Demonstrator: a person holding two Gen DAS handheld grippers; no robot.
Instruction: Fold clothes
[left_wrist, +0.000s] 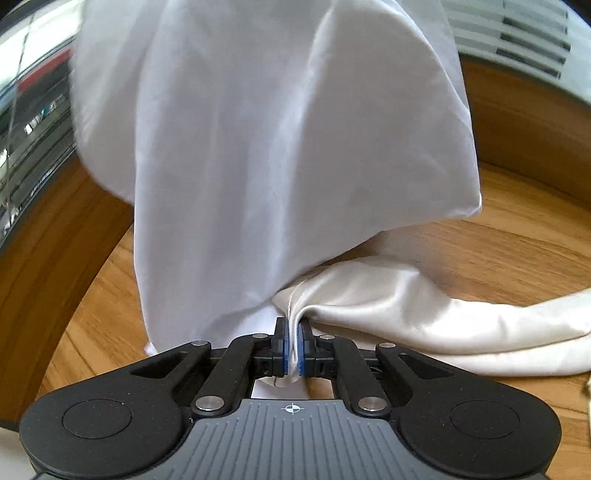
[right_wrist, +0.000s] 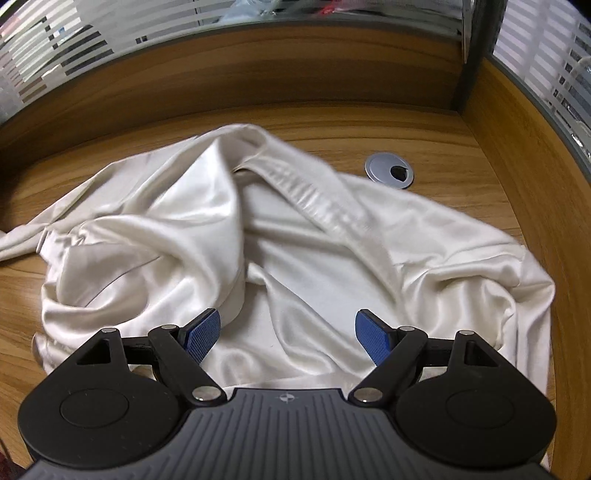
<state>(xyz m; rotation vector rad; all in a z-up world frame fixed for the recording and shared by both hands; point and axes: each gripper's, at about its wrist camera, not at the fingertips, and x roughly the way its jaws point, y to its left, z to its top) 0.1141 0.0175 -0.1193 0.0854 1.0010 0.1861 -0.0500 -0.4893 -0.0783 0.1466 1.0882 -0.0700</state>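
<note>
- White satin garment (left_wrist: 280, 155) is pinched by a hemmed edge in the left claw (left_wrist: 293, 345), blue pads pressed tight on the cloth; most of it billows up in front of the camera, the rest trails right across the wooden worktop (left_wrist: 517, 243).
- Right claw (right_wrist: 288, 332) is spread wide, holding nothing, above the crumpled garment (right_wrist: 332, 258) on the worktop (right_wrist: 22, 280).
- Silver cable grommet (right_wrist: 389, 171) sits just beyond the cloth.

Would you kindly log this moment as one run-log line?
left claw: shut on white garment edge | right claw: open above garment | wooden desk: garment crumpled, unfolded
</note>
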